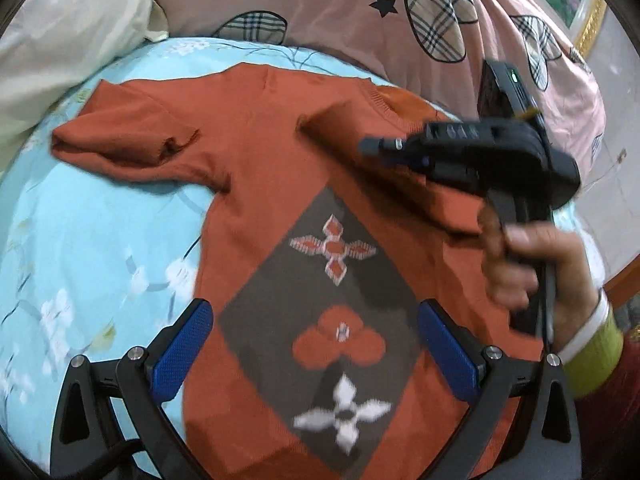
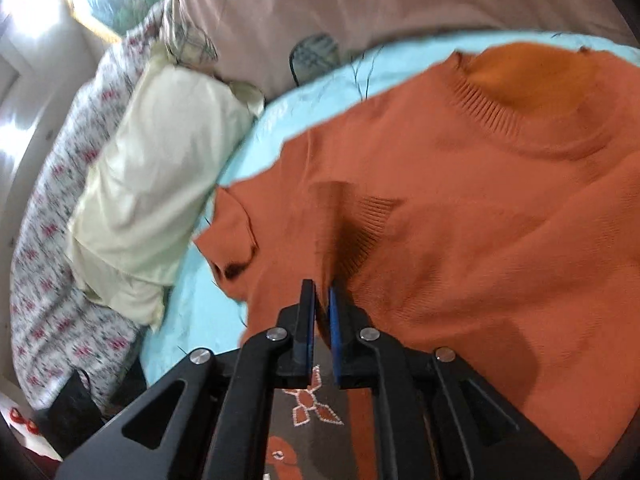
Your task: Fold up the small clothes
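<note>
Rust-orange knit: the sweater point(image 1: 280, 184) lies front side up on the light blue flowered sheet point(image 1: 100, 232), directly ahead of and beneath both of my grippers. Its grey diamond panel point(image 1: 320, 320) with orange and white flower motifs sits between the fingers of my left gripper point(image 1: 314, 354).

Left gripper: jaws spread wide, blue pads point(image 1: 182, 350) well apart, nothing between them but the sweater's surface below. No contact with the cloth is visible.

Right gripper point(image 2: 322, 334): jaws nearly closed, a narrow slit left between the blue pads point(image 2: 334, 332). Whether the pads pinch cloth cannot be told from the right wrist view; a ridge of knit rises just beyond the fingertips, and the ribbed cuff point(image 2: 372, 216) of the folded-in sleeve lies just past that. Seen from the left wrist camera, the same gripper hangs above the sweater's upper right part, fingers pointing left, held in my right hand point(image 1: 532, 264).

Sweater layout relative to the fingers:
- Collar point(image 2: 500, 108): beyond and to the right of the right fingertips.
- One sleeve point(image 1: 120, 140): out to the left, far ahead of the left finger, doubled back on itself.
- Other sleeve: laid across the chest, under the right gripper.

Beyond the sweater: a cream pillow point(image 2: 152, 184) to the left of the right fingers, and a pink quilt point(image 1: 360, 12) with checked leaf patches
</note>
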The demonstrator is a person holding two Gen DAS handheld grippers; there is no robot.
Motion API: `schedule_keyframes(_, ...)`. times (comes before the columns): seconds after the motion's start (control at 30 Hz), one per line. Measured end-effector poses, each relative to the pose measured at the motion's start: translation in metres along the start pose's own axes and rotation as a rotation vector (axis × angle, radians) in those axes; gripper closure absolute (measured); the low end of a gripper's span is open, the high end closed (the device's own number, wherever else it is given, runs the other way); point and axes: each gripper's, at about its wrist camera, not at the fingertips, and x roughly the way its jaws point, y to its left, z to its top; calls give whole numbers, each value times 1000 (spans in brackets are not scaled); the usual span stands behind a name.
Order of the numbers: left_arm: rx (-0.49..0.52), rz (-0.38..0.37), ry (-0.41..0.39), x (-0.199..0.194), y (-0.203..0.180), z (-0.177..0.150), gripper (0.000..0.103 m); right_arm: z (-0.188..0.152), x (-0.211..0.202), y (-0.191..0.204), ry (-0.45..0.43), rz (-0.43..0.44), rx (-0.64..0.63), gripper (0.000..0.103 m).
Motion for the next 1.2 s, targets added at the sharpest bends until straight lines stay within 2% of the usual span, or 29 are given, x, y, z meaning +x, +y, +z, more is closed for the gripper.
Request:
schedule_keyframes(0.03, -7, -20, 7, 10, 2, 9, 1, -2, -2, -3, 11, 16, 20, 90)
schedule_keyframes(0.1, -17, -55, 19, 26, 4, 24, 1, -11, -19, -11, -28, 34, 36, 90)
schedule_keyframes(0.23, -40, -108, 55, 79, 4, 69, 2, -37, -68, -28, -118, -8, 76, 90)
schedule_keyframes(0.37, -44, -90, 74, 126, 2, 104, 13, -65, -114, -46, -185, -66, 124, 90)
schedule_keyframes(0.43, -21, -65, 46, 139, -1, 117, 17, -79, -136, -55, -220, -96, 155, 90)
schedule_keyframes(0.47, 1, -66, 28, 143, -3, 122, 28, -86, -148, -61, -245, -107, 171, 90)
schedule_keyframes(0.5, 21, -71, 24, 145, -6, 126, 55, -90, -157, -66, -265, -116, 186, 90)
schedule_keyframes(0.57, 50, -89, 51, 151, -11, 131, 97, -96, -175, -76, -311, -150, 212, 90)
schedule_keyframes(0.6, 38, -88, 68, 148, -11, 134, 99, -97, -181, -80, -330, -164, 220, 90)
schedule_keyframes(0.73, 26, -28, -115, 93, 3, 128, 99, -96, -214, -98, -400, -267, 249, 90)
schedule_keyframes(0.8, 22, 20, -100, 96, 15, 125, 99, -91, -227, -110, -419, -349, 264, 90)
schedule_keyframes(0.87, -18, 10, -34, 109, 27, 122, 99, -82, -231, -120, -430, -397, 271, 90)
schedule_keyframes(0.97, -40, 11, -55, 108, 29, 123, 98, -55, -225, -136, -405, -459, 267, 87)
schedule_keyframes(1.03, -82, 0, -83, 102, 36, 124, 98, -36, -214, -149, -371, -497, 256, 72)
schedule_keyframes(1.07, -103, -12, -84, 102, 39, 125, 98, -29, -208, -156, -355, -509, 260, 54)
schedule_keyframes(1.1, -109, -18, -75, 105, 41, 125, 98, -22, -201, -164, -336, -532, 265, 46)
schedule_keyframes(1.2, -51, 22, -55, 109, 33, 123, 98, -12, -185, -179, -303, -525, 248, 46)
